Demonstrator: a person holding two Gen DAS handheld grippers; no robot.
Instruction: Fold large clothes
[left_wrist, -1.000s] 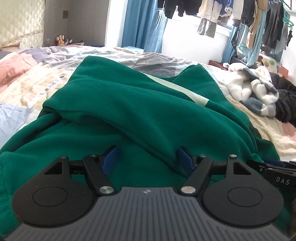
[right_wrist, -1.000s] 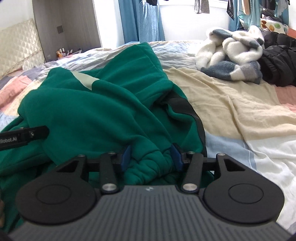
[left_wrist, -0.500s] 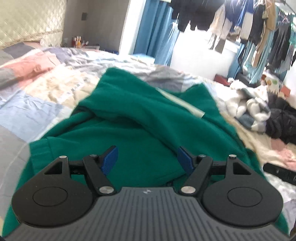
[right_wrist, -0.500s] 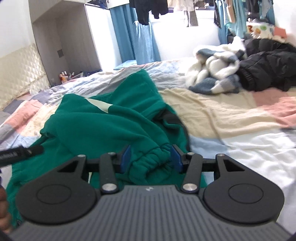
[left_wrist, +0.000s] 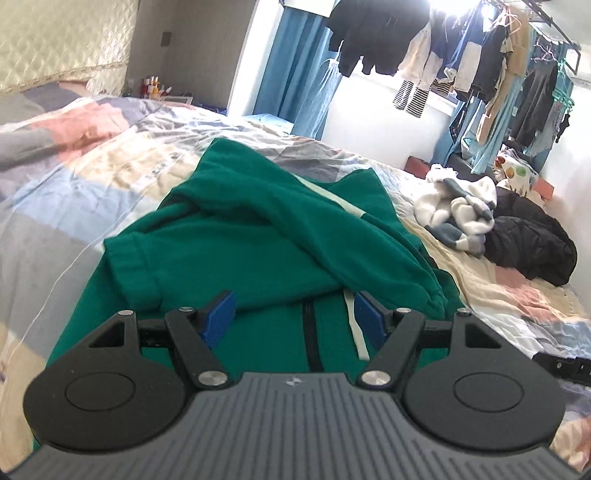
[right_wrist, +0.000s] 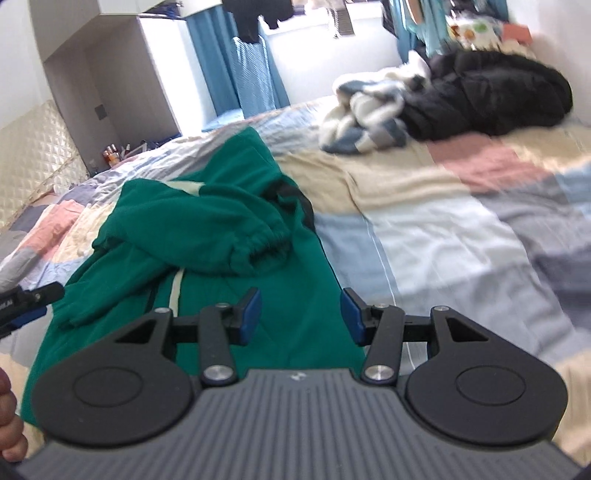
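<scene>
A large green zip jacket (left_wrist: 258, 243) with a white stripe lies on the bed, both sleeves folded across its body. In the right wrist view the jacket (right_wrist: 207, 236) shows a gathered cuff lying on top. My left gripper (left_wrist: 295, 319) is open and empty, raised above the jacket's zip near its lower part. My right gripper (right_wrist: 301, 314) is open and empty, above the jacket's right edge. The left gripper's tip shows at the left edge of the right wrist view (right_wrist: 29, 299).
The bed has a patchwork cover (right_wrist: 443, 229). A white and blue fleece (left_wrist: 458, 210) and a black coat (left_wrist: 532, 243) lie at the far right. Clothes hang on a rail (left_wrist: 480, 62) by the window. A padded headboard (left_wrist: 55, 44) is at the left.
Both grippers have lifted up and back from the jacket. The right gripper has let go of the green cuff and opened wider; the sleeve now lies on the jacket.
</scene>
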